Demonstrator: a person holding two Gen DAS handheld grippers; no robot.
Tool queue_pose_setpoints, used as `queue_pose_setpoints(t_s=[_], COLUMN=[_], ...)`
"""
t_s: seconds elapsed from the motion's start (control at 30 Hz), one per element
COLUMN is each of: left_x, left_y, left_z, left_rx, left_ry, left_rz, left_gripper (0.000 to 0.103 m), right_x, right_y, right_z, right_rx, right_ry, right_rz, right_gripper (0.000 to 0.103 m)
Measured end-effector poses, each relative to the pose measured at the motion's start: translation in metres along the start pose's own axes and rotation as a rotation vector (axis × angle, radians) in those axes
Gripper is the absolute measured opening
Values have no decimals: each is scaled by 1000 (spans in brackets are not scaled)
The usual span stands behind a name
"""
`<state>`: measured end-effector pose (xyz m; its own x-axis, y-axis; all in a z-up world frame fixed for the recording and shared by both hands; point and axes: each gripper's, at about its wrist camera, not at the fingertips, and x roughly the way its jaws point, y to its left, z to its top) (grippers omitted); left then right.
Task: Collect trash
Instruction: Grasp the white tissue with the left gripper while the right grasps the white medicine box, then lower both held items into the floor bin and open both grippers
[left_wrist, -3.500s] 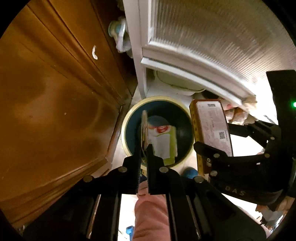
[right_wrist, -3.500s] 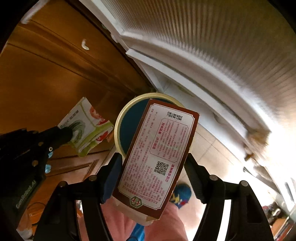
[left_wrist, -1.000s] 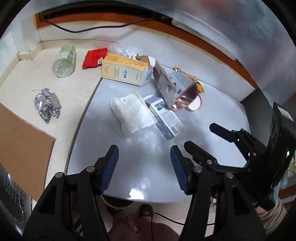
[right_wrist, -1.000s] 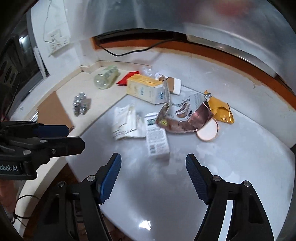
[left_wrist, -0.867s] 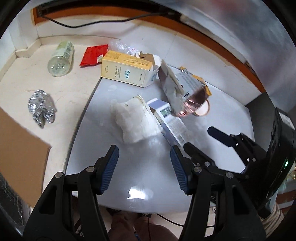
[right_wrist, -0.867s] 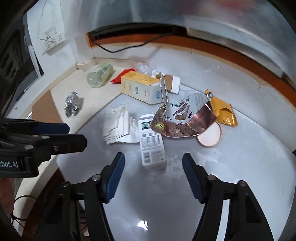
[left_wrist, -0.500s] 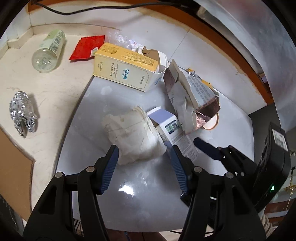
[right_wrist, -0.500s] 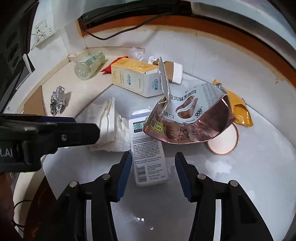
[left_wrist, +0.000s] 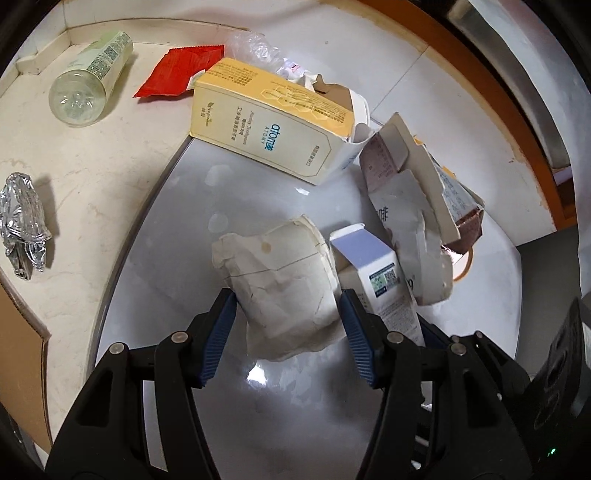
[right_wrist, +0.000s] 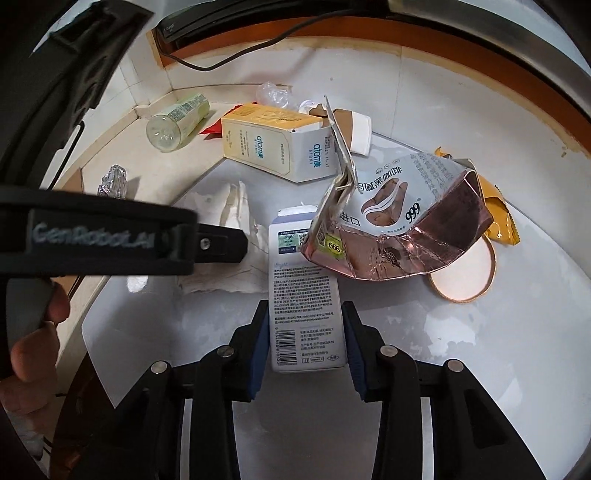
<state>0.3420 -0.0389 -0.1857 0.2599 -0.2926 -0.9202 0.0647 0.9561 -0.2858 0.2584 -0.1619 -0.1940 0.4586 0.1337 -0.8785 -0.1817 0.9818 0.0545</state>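
1. L gripper (left_wrist: 286, 328): jaws spread, blue pads either side of the crumpled white paper wad (left_wrist: 280, 288). Pads look just off the paper edges, not pinching; contact at the tips hard to call.
2. R gripper (right_wrist: 304, 343): jaws closing around the near end of the white/lavender carton (right_wrist: 304, 306). Carton lies flat between the pads, barcode end toward cam. Pads right at its long sides; small gap seems visible on both sides, so no firm squeeze seen.
3. Table (right_wrist: 480, 350): glossy grey round top; most trash sits on it. Beige counter (left_wrist: 92, 177) beyond its curved edge.
4. Paper wad is on the table just beside the carton, on the carton's left in R view; they look to be touching.
5. Torn foil-lined pouch (right_wrist: 399, 229), copper inside, white print outside, lies over the far end of the carton. Round lid (right_wrist: 461, 277) partly under the pouch.
6. Yellow box (left_wrist: 266, 122) lies on its side at the far table edge, open flap end toward the pouch. Orange wrapper (right_wrist: 495, 210) behind the pouch.
7. On counter: clear bottle (left_wrist: 88, 81) on its side, red packet (left_wrist: 177, 70) by the yellow box, crumpled foil ball (left_wrist: 22, 225) well apart to the left, clear plastic scrap (left_wrist: 251, 44) behind the box.
8. Person's fingers (right_wrist: 37, 332) visible in R view holding the L gripper handle.
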Motion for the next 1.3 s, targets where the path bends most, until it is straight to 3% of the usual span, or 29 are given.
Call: queue_pose_setpoints(t_s=[0.07,0.17,0.3,0.67,1.3], left_x=[1,2,1,-36,-170], left_y=[-2,-5,-6,1,1], left_z=[-1,-5,-12,-47,-183], left_rx=[8,28,29,32,79], left_ry=[-11,-21,-41,-92,-268], left_rz=[5,-1,-2,30,54], left_gripper=[55,44,39,35,35], right_x=[0,-1,-2,-29,-147], right_y=[1,0,1,11,60], right_z=[0,-1,-3,-25,-96], right_rx=[0,6,13,34,-50], right_ry=[-4,-9,-11,-17,-111], right_rz=[-6,-10,-13,62,161], right_gripper=[37,37,36,35,35])
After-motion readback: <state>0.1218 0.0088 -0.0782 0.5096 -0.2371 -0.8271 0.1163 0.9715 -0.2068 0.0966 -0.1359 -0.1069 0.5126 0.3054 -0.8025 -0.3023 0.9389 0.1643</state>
